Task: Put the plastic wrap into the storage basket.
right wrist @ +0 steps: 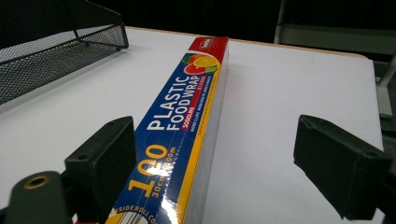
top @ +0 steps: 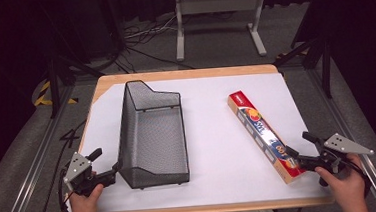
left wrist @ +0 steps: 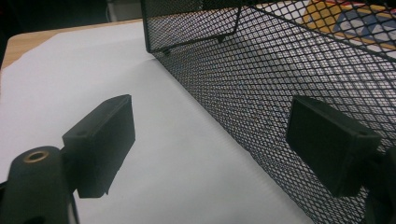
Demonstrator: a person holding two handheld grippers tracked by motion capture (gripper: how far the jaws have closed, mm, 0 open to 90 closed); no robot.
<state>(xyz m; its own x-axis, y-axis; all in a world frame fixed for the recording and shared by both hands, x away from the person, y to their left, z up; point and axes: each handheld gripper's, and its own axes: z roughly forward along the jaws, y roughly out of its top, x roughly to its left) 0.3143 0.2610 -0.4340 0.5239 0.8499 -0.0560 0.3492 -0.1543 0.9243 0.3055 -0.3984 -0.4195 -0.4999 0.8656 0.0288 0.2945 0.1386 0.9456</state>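
Left gripper low beside mesh basket, jaws apart; right gripper spread around plastic wrap box.

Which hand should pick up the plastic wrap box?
The right one, probably. The right gripper is open at the near end of the plastic wrap box, with its jaws on either side of the box. The left gripper is across the table, open beside the wire basket.

Left hand-held gripper has its jaws spread wide, right one up against the black mesh basket wall, over the white-covered bench.
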